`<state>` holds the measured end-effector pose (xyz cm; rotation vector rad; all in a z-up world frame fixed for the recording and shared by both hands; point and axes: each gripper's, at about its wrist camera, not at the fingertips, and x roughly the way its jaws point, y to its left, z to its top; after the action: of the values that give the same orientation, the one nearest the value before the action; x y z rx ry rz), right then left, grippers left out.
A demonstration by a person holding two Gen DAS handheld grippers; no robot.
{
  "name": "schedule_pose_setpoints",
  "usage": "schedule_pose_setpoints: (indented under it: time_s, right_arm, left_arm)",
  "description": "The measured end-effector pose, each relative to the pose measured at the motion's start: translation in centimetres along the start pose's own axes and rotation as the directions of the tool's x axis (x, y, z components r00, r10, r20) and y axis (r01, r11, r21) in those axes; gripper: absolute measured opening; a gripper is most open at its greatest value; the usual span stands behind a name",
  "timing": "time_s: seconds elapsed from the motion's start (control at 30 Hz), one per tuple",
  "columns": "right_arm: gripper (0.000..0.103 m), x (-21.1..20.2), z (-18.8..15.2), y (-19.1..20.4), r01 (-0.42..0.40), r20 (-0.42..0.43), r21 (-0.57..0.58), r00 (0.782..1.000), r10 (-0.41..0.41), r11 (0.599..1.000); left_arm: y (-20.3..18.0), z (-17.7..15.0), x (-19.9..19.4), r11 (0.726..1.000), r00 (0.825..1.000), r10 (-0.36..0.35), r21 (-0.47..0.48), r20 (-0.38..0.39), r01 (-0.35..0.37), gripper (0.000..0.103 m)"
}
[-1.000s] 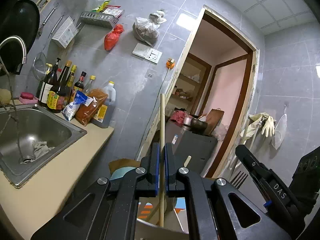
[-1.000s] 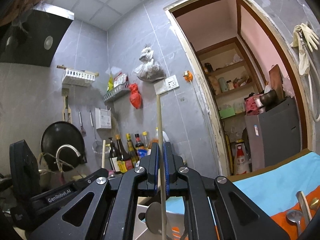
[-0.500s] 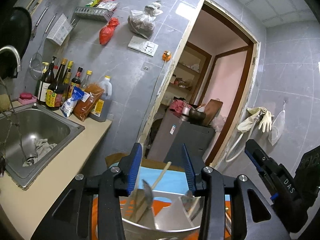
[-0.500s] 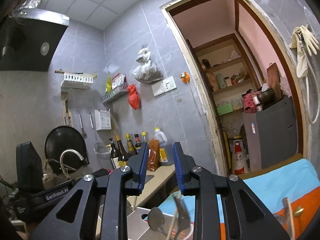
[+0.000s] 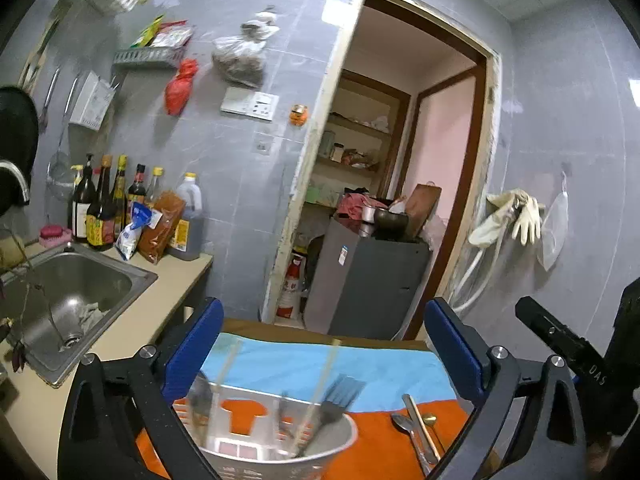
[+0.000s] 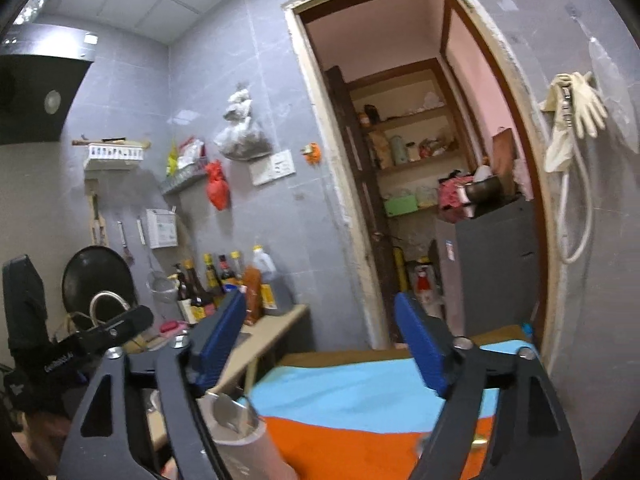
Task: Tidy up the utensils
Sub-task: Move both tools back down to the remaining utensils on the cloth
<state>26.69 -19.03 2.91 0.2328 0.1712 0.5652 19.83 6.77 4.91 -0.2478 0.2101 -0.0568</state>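
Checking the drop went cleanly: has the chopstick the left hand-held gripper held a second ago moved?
Yes. It left the opening jaws and now leans in the utensil holder, below the doorway.

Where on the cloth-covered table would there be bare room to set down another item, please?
The blue strip of the cloth, between the table's far edge and the utensil holder, is bare. The orange part right of the holder is crowded with loose spoons. The counter between sink and table also looks free.

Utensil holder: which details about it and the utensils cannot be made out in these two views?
- Left wrist view: holder base cut off by the bottom edge; chopsticks and fork blurred.
- Left wrist view: spoons on the cloth overlap, count unclear.
- Right wrist view: holder mostly hidden behind the right hand-held gripper.
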Motion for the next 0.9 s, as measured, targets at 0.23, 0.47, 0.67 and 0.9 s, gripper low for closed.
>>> schedule_pose_setpoints:
  time_s: [0.23,0.47,0.67,0.9]
  right_arm:
    - [0.103,-3.0,0.3,-4.9,0.068,-0.023,-0.023,0.997,-0.069,0.997]
    - [0.103,-4.3,-0.7,-9.1,0.115,-0.089,-0.046,0.989,-0.118,0.992]
    - [0.103,-4.1,-3.0,-13.0,0.165,-0.186,-0.048,0.968,-0.171,0.985]
    - [0.102,-1.8,-6.8,-16.7,0.192,-0.324,-0.032,0.926,-0.192,0.981]
  left_arm:
    - [-5.5,-2.6,0.9,0.998,0.999,-0.021,0.064,-0.029,0.023,0.100]
    - [-10.7,-6.7,3.5,0.991,0.988,-0.083,0.096,-0.132,0.096,0.100]
    - [-13.1,-11.0,6.7,0.988,0.964,-0.071,0.113,-0.255,0.103,0.100]
    - [-13.4,-15.2,11.4,0.994,0.915,-0.025,0.087,-0.403,0.065,0.100]
